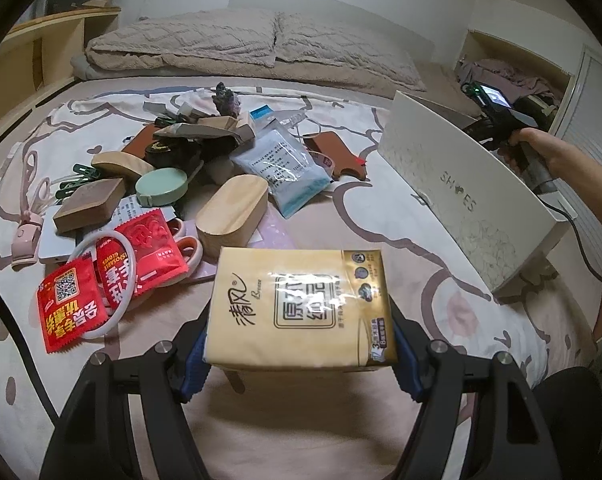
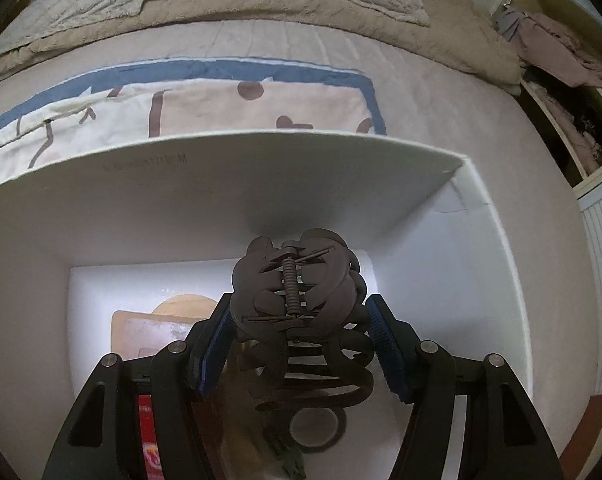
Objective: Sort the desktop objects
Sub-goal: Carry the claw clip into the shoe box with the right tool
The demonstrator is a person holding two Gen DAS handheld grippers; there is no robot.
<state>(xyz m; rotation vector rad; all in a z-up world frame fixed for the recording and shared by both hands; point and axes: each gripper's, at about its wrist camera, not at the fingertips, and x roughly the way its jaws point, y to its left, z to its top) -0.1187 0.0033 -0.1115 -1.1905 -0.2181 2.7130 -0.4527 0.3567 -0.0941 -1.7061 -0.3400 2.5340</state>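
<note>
Nearest the left wrist lens, the left gripper (image 1: pixel 301 344) is clamped on a yellow tissue pack (image 1: pixel 301 308), its blue pads (image 1: pixel 195 360) pressing the two short sides while the pack hangs just above the patterned bedsheet (image 1: pixel 401 208). Soft, light and wrapped in glossy film, the pack looks likely to dent and slide under a hard squeeze, so a broad hold low on its sides, as now, seems the safest place to take it. In the right wrist view the right gripper (image 2: pixel 301 344) is closed on a dark claw hair clip (image 2: pixel 297 308), held over the open white shoe box (image 2: pixel 497 264); I judge the clip stiff, light and springy, with thin teeth that could snap or twist out, so its solid rounded shoulders are the better place to pinch. From the pack outward, at ten o'clock lie red sachets (image 1: pixel 113 268) threaded by a white ring (image 1: pixel 105 288), at eleven a wooden oval box (image 1: pixel 231 210) and a green round case (image 1: pixel 161 188), at twelve a blue plastic packet (image 1: pixel 285 168); the box stands at two o'clock. Hard to make out: the heap's far items overlap, and inside the box a tape roll (image 2: pixel 315 426), a red packet (image 2: pixel 147 436) and a tan item are partly covered by the clip and fingers.
</note>
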